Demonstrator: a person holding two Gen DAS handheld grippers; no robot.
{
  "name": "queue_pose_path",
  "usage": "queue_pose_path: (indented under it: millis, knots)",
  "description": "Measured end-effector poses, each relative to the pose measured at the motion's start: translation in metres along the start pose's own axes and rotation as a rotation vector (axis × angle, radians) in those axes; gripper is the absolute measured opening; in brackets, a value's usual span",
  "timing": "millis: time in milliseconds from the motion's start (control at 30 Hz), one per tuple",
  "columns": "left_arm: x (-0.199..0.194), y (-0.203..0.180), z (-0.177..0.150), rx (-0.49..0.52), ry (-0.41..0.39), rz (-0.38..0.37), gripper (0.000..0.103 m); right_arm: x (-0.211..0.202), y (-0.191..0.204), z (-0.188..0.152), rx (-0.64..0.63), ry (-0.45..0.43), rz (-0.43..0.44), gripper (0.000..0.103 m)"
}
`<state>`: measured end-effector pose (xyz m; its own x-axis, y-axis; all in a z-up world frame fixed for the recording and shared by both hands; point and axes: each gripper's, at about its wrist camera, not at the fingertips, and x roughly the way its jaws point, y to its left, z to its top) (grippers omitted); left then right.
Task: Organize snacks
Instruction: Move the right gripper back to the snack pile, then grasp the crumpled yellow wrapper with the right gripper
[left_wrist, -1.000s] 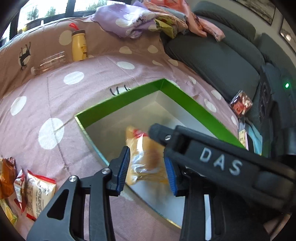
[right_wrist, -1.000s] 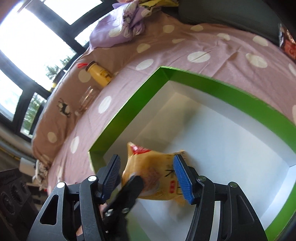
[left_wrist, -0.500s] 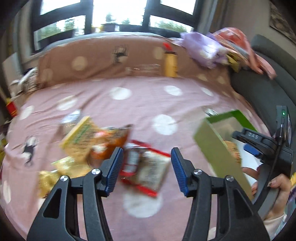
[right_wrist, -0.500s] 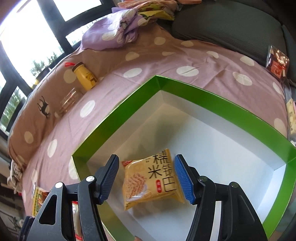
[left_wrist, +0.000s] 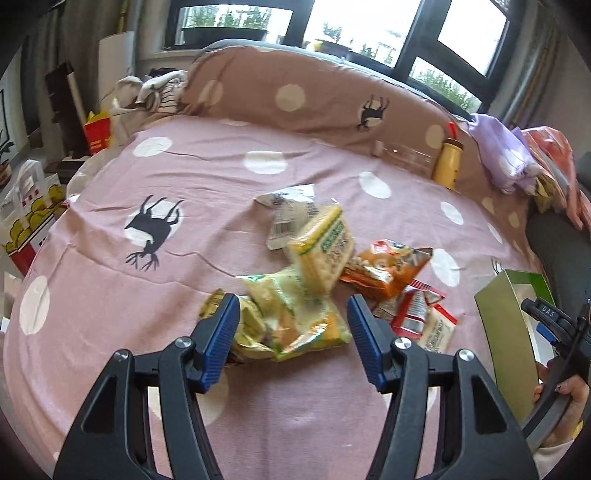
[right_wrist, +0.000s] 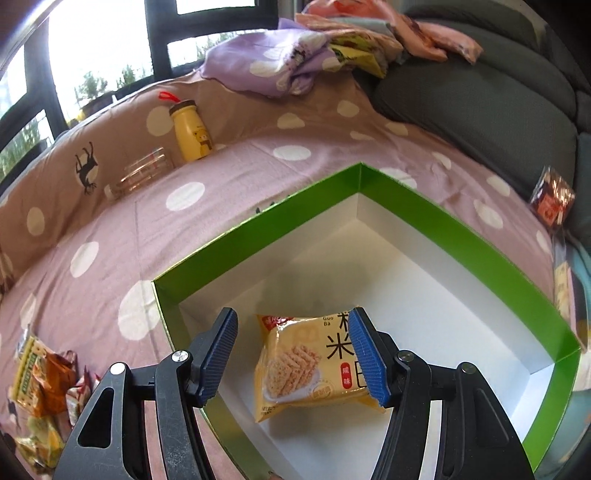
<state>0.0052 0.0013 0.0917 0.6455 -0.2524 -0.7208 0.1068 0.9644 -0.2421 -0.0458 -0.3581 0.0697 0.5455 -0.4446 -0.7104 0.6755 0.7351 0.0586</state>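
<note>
Where "Guo Ba" reads, yellow packet (right_wrist: 314, 365) lies boxed.

Daylight pours through the windows (left_wrist: 354, 26) at the back, blown out white in both views; the bedspread (left_wrist: 184, 192) is evenly lit, soft shadows only; a faint shadow falls inside the white box (right_wrist: 424, 295); fisheye bends everything, corners go black; the snack pile (left_wrist: 314, 280) looks slightly motion-smeared.
</note>
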Motion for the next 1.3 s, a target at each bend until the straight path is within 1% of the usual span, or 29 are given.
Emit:
queue_pose_path:
  millis: [133, 200, 267, 333, 400, 433, 500, 567, 600, 633, 667, 700, 767, 800, 833, 933, 967, 1067, 1100, 1133, 1167, 1233, 1267, 1300]
  knots:
    - [-0.001, 0.01, 0.001, -0.033, 0.0, -0.008, 0.06, 0.003, 0.017, 0.003, -0.043, 0.003, 0.008, 0.063]
    - [-0.004, 0.014, 0.001, -0.042, -0.005, 0.002, 0.06, 0.003, 0.026, 0.002, -0.065, 0.0, 0.009, 0.063]
    - [-0.005, 0.019, 0.001, -0.054, -0.008, 0.022, 0.063, 0.003, 0.035, 0.002, -0.088, -0.003, 0.022, 0.063]
    - [-0.004, 0.026, 0.002, -0.072, -0.002, 0.044, 0.07, 0.002, 0.043, 0.002, -0.114, -0.001, 0.059, 0.063]
    - [-0.003, 0.033, 0.002, -0.094, 0.009, 0.071, 0.074, -0.001, 0.047, 0.001, -0.124, 0.002, 0.095, 0.063]
    - [-0.002, 0.037, 0.002, -0.106, 0.016, 0.087, 0.078, -0.004, 0.048, 0.0, -0.122, 0.002, 0.105, 0.063]
    - [0.001, 0.045, 0.003, -0.125, 0.041, 0.116, 0.084, -0.016, 0.051, -0.001, -0.129, -0.011, 0.099, 0.063]
    - [0.004, 0.051, 0.002, -0.134, 0.067, 0.124, 0.084, -0.035, 0.059, -0.002, -0.155, -0.047, 0.148, 0.063]
    - [0.006, 0.054, 0.002, -0.145, 0.083, 0.126, 0.085, -0.045, 0.064, -0.003, -0.168, -0.056, 0.207, 0.065]
    - [0.007, 0.057, 0.001, -0.155, 0.094, 0.125, 0.086, -0.053, 0.07, -0.003, -0.18, -0.048, 0.282, 0.072]
    - [0.009, 0.061, 0.0, -0.172, 0.11, 0.12, 0.086, -0.059, 0.077, -0.005, -0.188, -0.03, 0.36, 0.079]
    - [0.011, 0.064, -0.001, -0.183, 0.124, 0.112, 0.086, -0.064, 0.086, -0.008, -0.197, 0.003, 0.453, 0.081]
    - [0.013, 0.067, -0.002, -0.197, 0.153, 0.093, 0.086, -0.065, 0.109, -0.016, -0.225, 0.105, 0.623, 0.082]
    - [0.014, 0.069, -0.002, -0.205, 0.165, 0.081, 0.086, -0.063, 0.125, -0.023, -0.253, 0.179, 0.697, 0.082]
    - [0.016, 0.07, -0.003, -0.213, 0.173, 0.075, 0.086, -0.062, 0.142, -0.03, -0.29, 0.25, 0.749, 0.082]
    - [0.022, 0.073, -0.004, -0.233, 0.201, 0.055, 0.086, -0.062, 0.19, -0.051, -0.404, 0.382, 0.853, 0.082]
    - [0.024, 0.074, -0.005, -0.242, 0.208, 0.042, 0.086, -0.062, 0.201, -0.056, -0.423, 0.405, 0.867, 0.082]
    - [0.031, 0.079, -0.005, -0.276, 0.236, -0.01, 0.086, -0.055, 0.241, -0.074, -0.48, 0.514, 0.91, 0.082]
    - [0.034, 0.08, -0.006, -0.281, 0.242, -0.022, 0.086, -0.054, 0.249, -0.079, -0.489, 0.532, 0.914, 0.081]
    - [0.035, 0.081, -0.007, -0.284, 0.246, -0.027, 0.085, -0.051, 0.257, -0.085, -0.496, 0.549, 0.911, 0.079]
    - [0.036, 0.081, -0.007, -0.287, 0.251, -0.037, 0.085, -0.048, 0.263, -0.091, -0.503, 0.56, 0.91, 0.075]
    - [0.038, 0.081, -0.008, -0.29, 0.257, -0.053, 0.082, -0.043, 0.267, -0.101, -0.505, 0.585, 0.905, 0.072]
    - [0.037, 0.081, -0.008, -0.286, 0.252, -0.06, 0.081, -0.038, 0.273, -0.108, -0.505, 0.607, 0.903, 0.067]
    - [0.037, 0.08, -0.008, -0.286, 0.252, -0.076, 0.076, -0.035, 0.274, -0.11, -0.508, 0.622, 0.899, 0.064]
